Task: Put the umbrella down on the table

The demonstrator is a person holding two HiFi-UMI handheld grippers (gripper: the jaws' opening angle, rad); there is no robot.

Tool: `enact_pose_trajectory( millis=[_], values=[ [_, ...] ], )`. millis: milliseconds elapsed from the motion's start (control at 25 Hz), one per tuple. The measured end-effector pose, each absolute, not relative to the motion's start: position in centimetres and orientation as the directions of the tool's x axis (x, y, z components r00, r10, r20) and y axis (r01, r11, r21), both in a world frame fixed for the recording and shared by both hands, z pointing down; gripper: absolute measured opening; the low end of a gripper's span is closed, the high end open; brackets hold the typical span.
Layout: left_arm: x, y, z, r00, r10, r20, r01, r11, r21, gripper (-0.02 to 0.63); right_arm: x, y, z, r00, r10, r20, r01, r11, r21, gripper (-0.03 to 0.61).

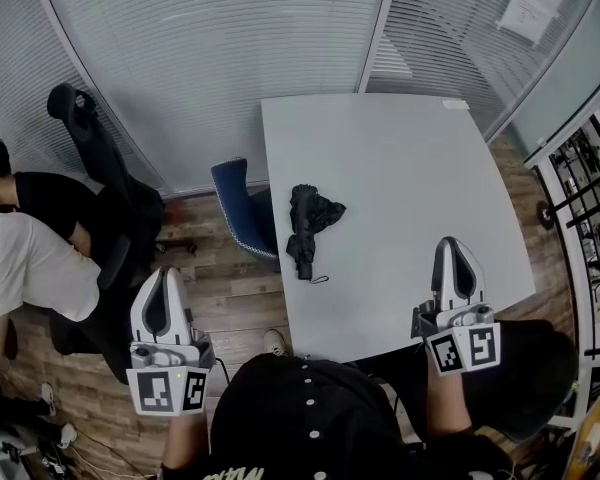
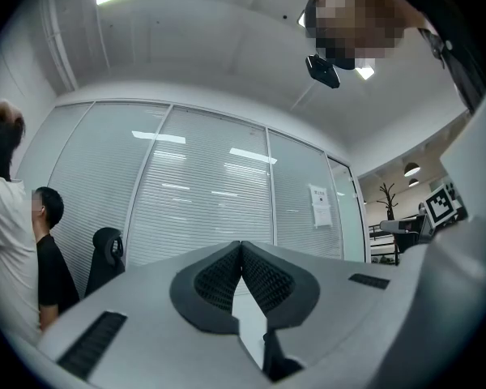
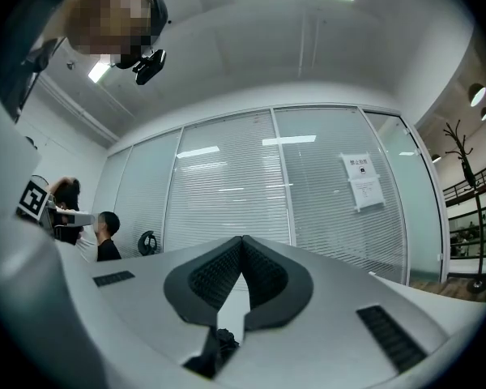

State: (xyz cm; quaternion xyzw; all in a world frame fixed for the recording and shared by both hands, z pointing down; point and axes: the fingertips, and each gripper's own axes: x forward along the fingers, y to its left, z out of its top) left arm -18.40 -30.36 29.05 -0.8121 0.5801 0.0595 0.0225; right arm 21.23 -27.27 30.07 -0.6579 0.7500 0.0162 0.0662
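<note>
Two handheld grippers sit low in the head view, both pointing up the frame towards a glass wall with blinds. The left gripper is at lower left, off the table's left edge and over the wooden floor. The right gripper is at lower right, over the near right part of the white table. Each is held roughly level, its marker cube at the end nearest the person, whose dark sleeves fill the bottom centre.

In the left gripper view, the left gripper has its dark ribbed pads pressed together at the tips with nothing between them. In the right gripper view, the right gripper is closed the same way and empty.

The folded black umbrella lies flat on the table near its left edge, at the centre of the frame, well apart from both grippers. A small dark shape seen low between the right jaws is probably that umbrella.

Left of the table stands a blue chair, and further left a black office chair. Two people are at the left edge. A paper notice hangs on the glass at upper right.
</note>
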Motion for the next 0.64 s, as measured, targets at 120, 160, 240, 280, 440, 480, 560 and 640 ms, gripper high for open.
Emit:
enact_pose_trajectory(
  millis=[120, 160, 240, 280, 440, 480, 560, 640],
  values=[
    [-18.5, -30.4, 29.2, 0.319, -0.940, -0.119, -0.945, -0.325, 0.036, 0.015, 20.7, -27.6, 30.3, -0.136, -0.985, -0.109, -0.988, 0.142, -0.054, 0.028],
    [-18.6, -30.4, 29.2, 0.318, -0.941, -0.117, -0.945, -0.324, 0.037, 0.015, 20.5, -27.7, 30.4, -0.139, -0.985, -0.106, -0.988, 0.145, -0.052, 0.028],
    [-18.6, -30.5, 29.2, 0.318, -0.941, -0.116, -0.945, -0.324, 0.038, 0.015, 20.3, -27.9, 30.5, -0.144, -0.984, -0.103, -0.987, 0.150, -0.051, 0.028],
    [-18.6, -30.6, 29.3, 0.319, -0.941, -0.115, -0.945, -0.325, 0.038, 0.015, 20.2, -28.0, 30.5, -0.146, -0.984, -0.102, -0.987, 0.152, -0.052, 0.028],
    [-18.4, -30.7, 29.4, 0.320, -0.940, -0.115, -0.944, -0.326, 0.039, 0.015, 20.1, -28.3, 30.8, -0.153, -0.983, -0.098, -0.986, 0.159, -0.050, 0.028],
    [-18.3, -30.8, 29.4, 0.321, -0.940, -0.115, -0.944, -0.327, 0.039, 0.015, 20.1, -28.4, 30.8, -0.155, -0.983, -0.097, -0.986, 0.161, -0.049, 0.028],
    [-18.2, -30.9, 29.5, 0.322, -0.940, -0.115, -0.944, -0.329, 0.039, 0.015, 20.0, -28.6, 31.0, -0.159, -0.983, -0.095, -0.985, 0.164, -0.046, 0.028],
    [-18.2, -31.1, 29.5, 0.323, -0.939, -0.116, -0.944, -0.329, 0.039, 0.015, 19.9, -28.8, 31.0, -0.163, -0.982, -0.094, -0.985, 0.168, -0.042, 0.028]
  ],
)
